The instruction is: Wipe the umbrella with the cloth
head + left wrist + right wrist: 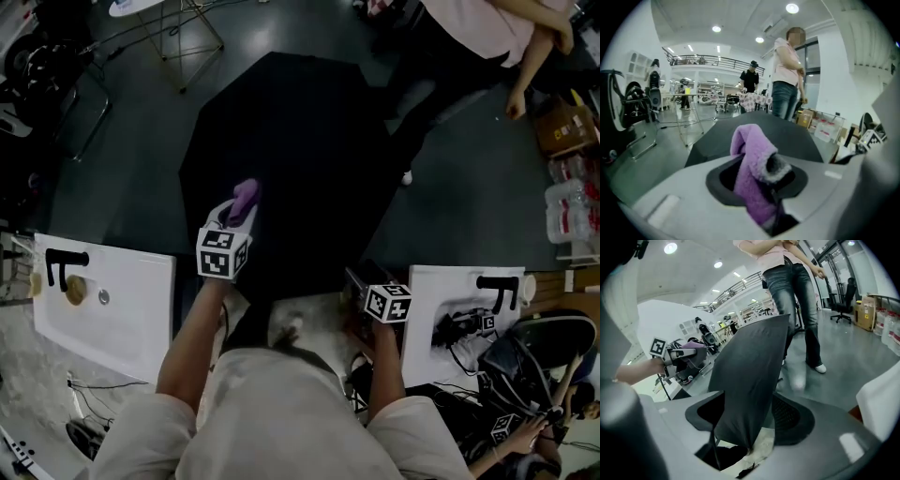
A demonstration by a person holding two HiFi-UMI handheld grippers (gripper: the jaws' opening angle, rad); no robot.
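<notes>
Right now the umbrella lies open just ahead of and below your left gripper, its black canopy spreading away from you. The shaft is hidden under the fabric, so you cannot read its long axis directly. It probably runs forward and away from both grippers. In the left gripper view the jaws are closed down on the purple cloth. Its folded end stands up out of the pads, and the canopy fills the ground beyond it. From above, the cloth's tip sits over the near left part of the canopy. No view settles whether it touches the fabric or hangs just clear of it. This is the hand nearer the surface to be wiped, so the coming stroke looks like yours on the left: down onto the panel, then along it away from you. Your right gripper sits at the canopy's near rim, to the right of the cloth hand. In its own view the jaws stand wide with a panel of the umbrella's fabric rising between them. The pads do not look pressed on it, so do not count on that side as a firm hold.
</notes>
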